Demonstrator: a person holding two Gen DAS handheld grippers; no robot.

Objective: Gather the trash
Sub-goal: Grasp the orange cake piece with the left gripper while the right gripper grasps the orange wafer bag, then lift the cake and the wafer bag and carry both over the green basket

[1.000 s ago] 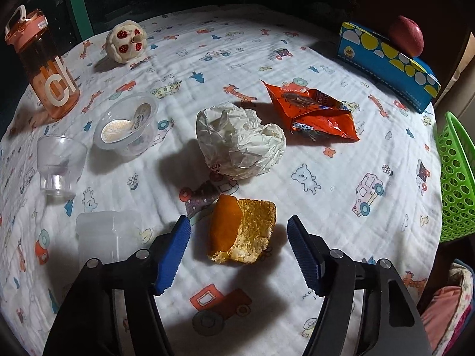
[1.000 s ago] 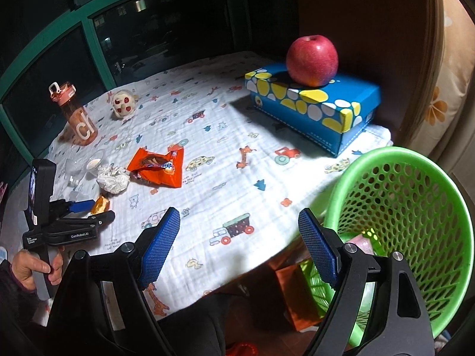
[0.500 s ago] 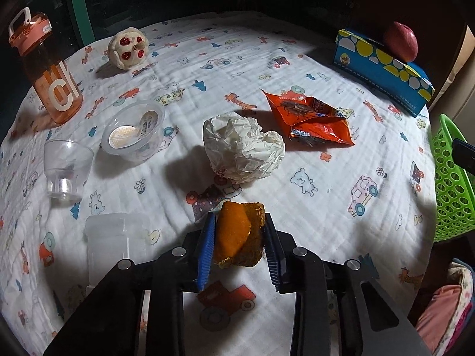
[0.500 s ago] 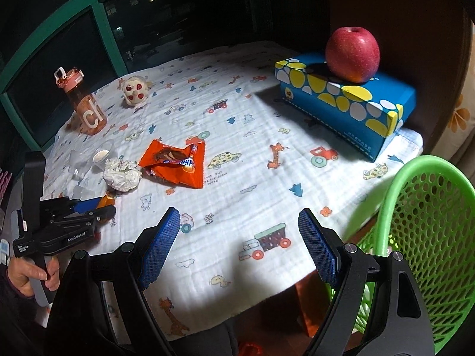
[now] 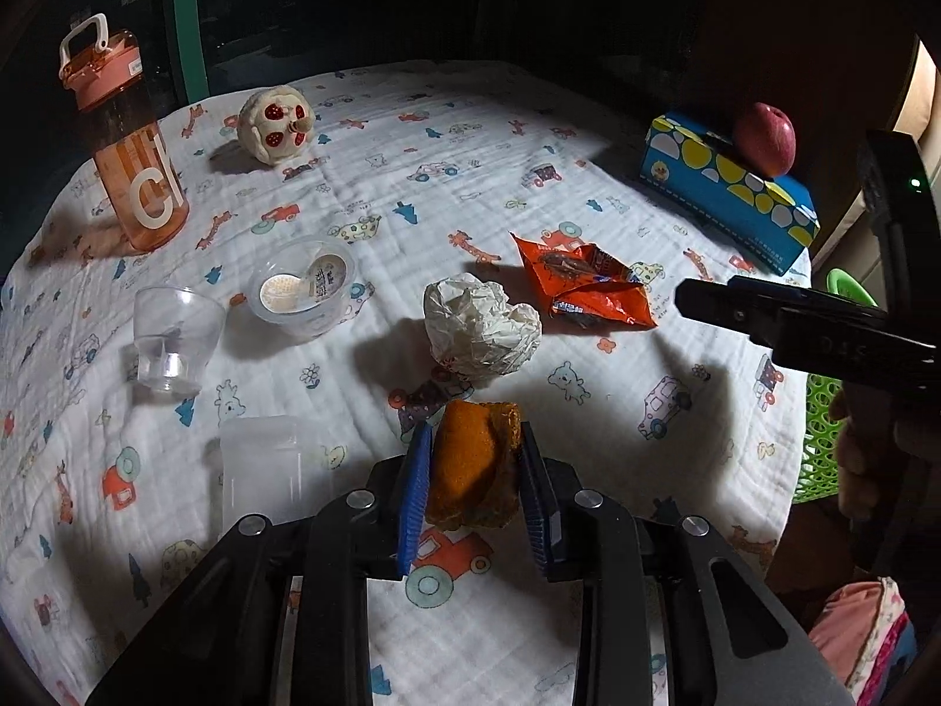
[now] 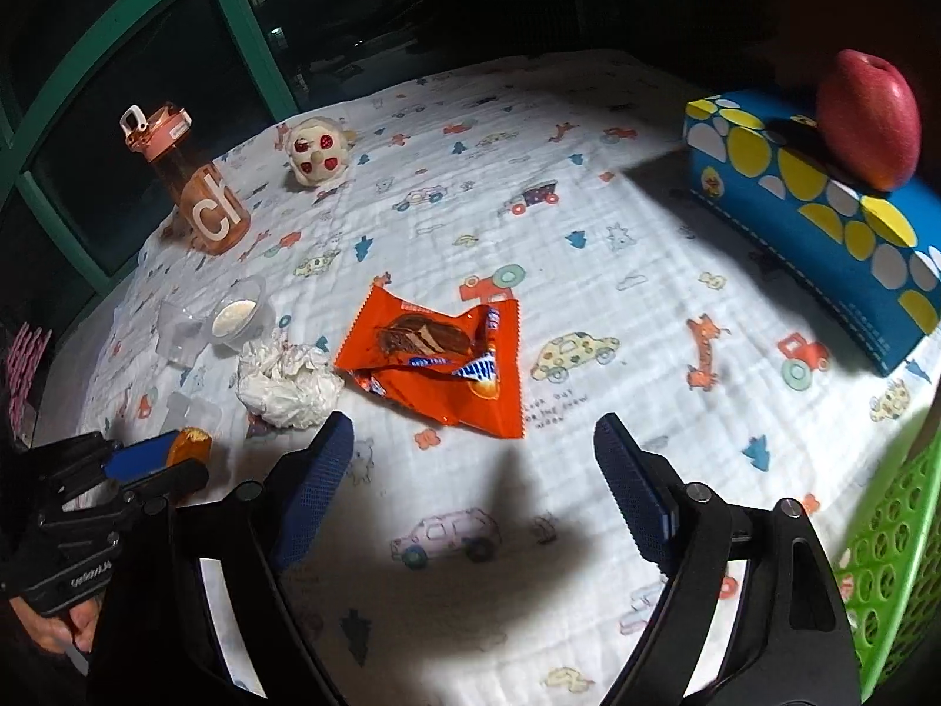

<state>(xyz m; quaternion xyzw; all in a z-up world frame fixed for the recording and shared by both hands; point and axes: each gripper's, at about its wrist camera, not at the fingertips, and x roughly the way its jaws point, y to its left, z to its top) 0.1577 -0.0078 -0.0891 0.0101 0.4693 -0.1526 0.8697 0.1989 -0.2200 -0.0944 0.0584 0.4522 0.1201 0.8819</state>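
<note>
My left gripper (image 5: 472,434) is shut on a piece of orange peel (image 5: 470,470) and holds it just above the patterned tablecloth (image 5: 588,412). Beyond it lie a crumpled white paper ball (image 5: 479,332) and a flattened orange snack wrapper (image 5: 588,288). In the right wrist view, my right gripper (image 6: 473,423) hovers over the wrapper's (image 6: 435,353) near edge, jaws opening, nothing between them. The paper ball (image 6: 288,379) lies left of it. The left gripper (image 6: 170,459) with the peel (image 6: 191,444) shows at lower left. A green mesh basket (image 6: 894,559) stands off the table's right edge.
An orange water bottle (image 5: 126,147), a plush toy (image 5: 273,123), a clear cup (image 5: 173,338), an opened pudding cup (image 5: 300,288) and a frosted tub (image 5: 267,470) sit on the left. A blue tissue box (image 6: 823,235) with a red apple (image 6: 870,120) stands at the back right.
The left gripper closed on the orange peel and lifted it off the cloth. The right gripper swung from over the basket to above the wrapper, and its jaws widened.
</note>
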